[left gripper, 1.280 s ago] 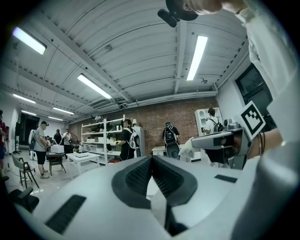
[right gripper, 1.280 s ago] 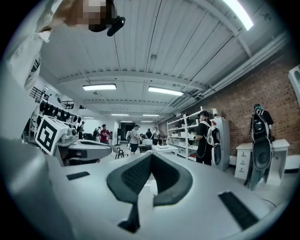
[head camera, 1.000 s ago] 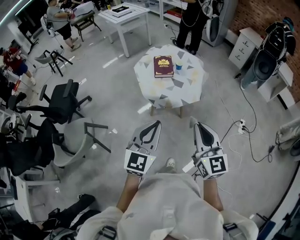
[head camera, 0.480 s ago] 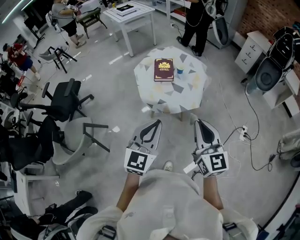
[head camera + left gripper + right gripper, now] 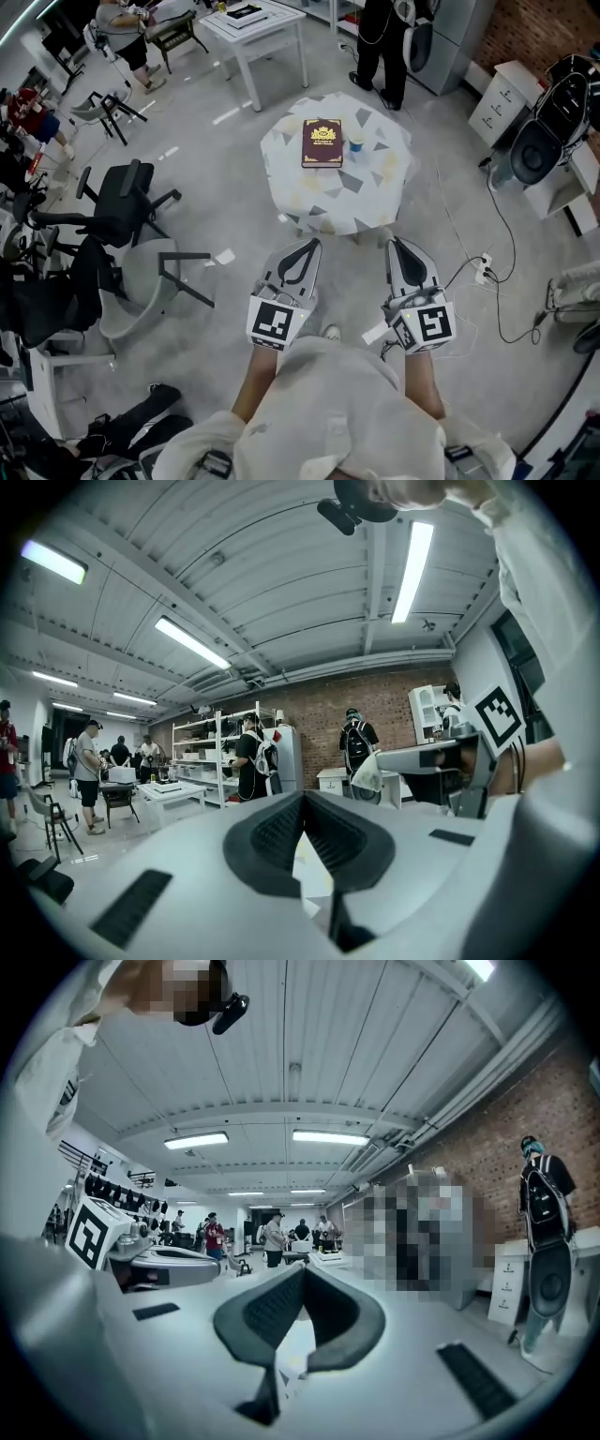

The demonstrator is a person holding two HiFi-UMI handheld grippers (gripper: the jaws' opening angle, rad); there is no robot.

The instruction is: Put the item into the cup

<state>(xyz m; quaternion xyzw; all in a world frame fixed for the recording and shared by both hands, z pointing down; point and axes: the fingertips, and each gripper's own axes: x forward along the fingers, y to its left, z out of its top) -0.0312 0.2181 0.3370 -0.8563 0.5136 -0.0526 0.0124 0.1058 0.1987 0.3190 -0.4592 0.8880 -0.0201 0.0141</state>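
In the head view a small round table (image 5: 337,192) with a patterned cloth stands on the floor ahead of me. On it lie a dark red book (image 5: 322,143) and, to its right, a small blue cup (image 5: 355,143). No other small item can be made out from here. My left gripper (image 5: 312,246) and right gripper (image 5: 395,244) are held side by side at waist height, short of the table's near edge. Both point forward. The left gripper (image 5: 303,794) has its jaws closed together with nothing between them, and so has the right gripper (image 5: 302,1267).
A black office chair (image 5: 122,202) and a grey chair (image 5: 155,281) stand at the left. A white table (image 5: 251,21) and people are at the back. Cables and a power strip (image 5: 484,269) lie on the floor at the right, near white cabinets (image 5: 494,94).
The table with the book and cup has drifted a little nearer and leftward in the head view. Both grippers keep the same pose, still shut.
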